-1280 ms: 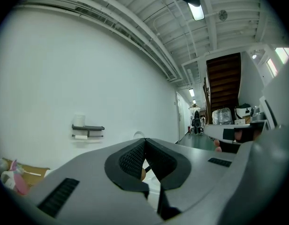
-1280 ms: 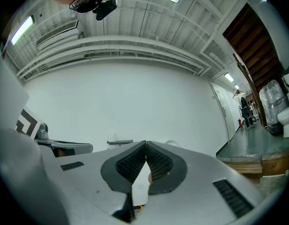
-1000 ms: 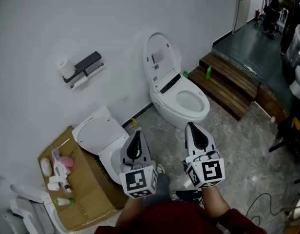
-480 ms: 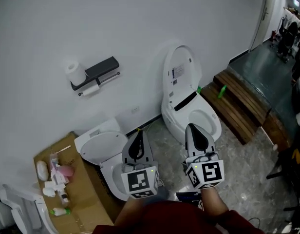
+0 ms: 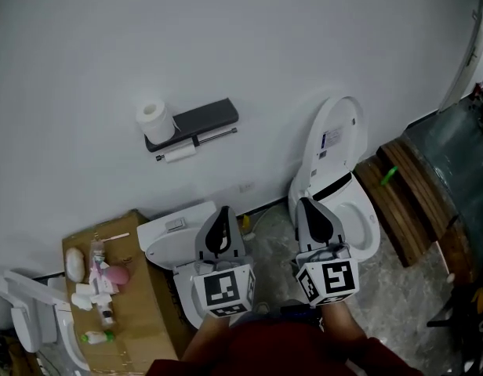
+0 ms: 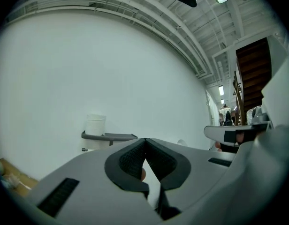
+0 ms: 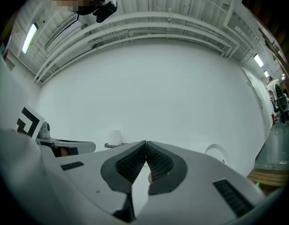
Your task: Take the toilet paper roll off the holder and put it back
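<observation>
Judging from how things lie, the task has not begun: nothing has been lifted, and both tools are far from the work. The left gripper [image 5: 219, 211] has its jaws pressed together with nothing between the pads, as its own view shows plainly, and the right gripper [image 5: 309, 204] is likewise closed and empty. Both are held low and close to the person's body, side by side, pointing toward the wall [image 5: 288, 37]. The toilet paper roll [image 5: 154, 119] stands upright on the left end of the dark holder [image 5: 202, 120], which is fixed to the wall up and to the left of both tools, well apart from them. Under that shelf runs a thin bar [image 5: 216, 136], and a thinner white roll [image 5: 179, 153] seems to hang on its left part; which of the two rolls the task means I cannot tell. A toilet [image 5: 339, 180] with its lid up stands against the wall on the right, and a second toilet [image 5: 172, 240] sits on the floor just ahead of the left tool, beside a cardboard sheet [image 5: 139, 296] strewn with small items. Everything is left to do: reach up, open a tool around the roll, take it off, then set it back.
</observation>
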### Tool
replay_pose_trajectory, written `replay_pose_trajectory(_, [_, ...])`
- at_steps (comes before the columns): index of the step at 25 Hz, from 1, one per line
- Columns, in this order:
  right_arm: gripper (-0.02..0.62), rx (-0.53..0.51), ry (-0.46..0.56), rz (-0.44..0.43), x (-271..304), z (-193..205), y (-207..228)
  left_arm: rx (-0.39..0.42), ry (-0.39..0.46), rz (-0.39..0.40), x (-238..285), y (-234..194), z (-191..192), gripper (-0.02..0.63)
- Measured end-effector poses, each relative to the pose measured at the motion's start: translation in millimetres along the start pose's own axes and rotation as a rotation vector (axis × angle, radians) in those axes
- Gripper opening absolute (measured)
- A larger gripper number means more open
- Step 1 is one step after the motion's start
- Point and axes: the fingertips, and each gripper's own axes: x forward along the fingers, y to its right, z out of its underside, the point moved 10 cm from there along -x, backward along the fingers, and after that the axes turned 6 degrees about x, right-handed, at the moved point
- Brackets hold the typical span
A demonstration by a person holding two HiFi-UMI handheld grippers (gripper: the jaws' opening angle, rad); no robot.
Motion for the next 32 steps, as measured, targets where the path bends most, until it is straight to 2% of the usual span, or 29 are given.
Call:
replay_pose_trajectory(8, [0.018,0.033,-0.044,-0.133,110.5,21.7,24.7,0.018,-0.031,-0.14,76.6,-34.2,13.2,0.015])
replay_pose_trajectory(13, [0.018,0.05,-0.068,-0.218,177.8,24.4,53.0,0.023,-0.034,-0.228,133.1,-35.0,11.9,0.015])
replay_pose_trajectory(17, [0.018,0.055,-0.084,-0.297,233.1,23.3,74.1,-0.005,-0.023,-0.304,180.0,-36.3,4.0,0.015])
replay_pose_trajectory(21, [0.018,0.065,-0.093,-0.373,277.2,22.4,96.3,0.027,-0.032,-0.384,216.1,-36.7,3.1,0.015])
replay_pose_trajectory(27, [0.018,0.108,-0.099,-0.457,320.8,26.0,108.9,0.047,-0.045,-0.502,242.5,-43.6,-2.2,0.015])
replay_pose_trajectory(32, [0.018,0.111,-0.107,-0.523,339.6,31.5,90.4,0.081,-0.06,-0.545,246.8,-60.5,1.8,0.015])
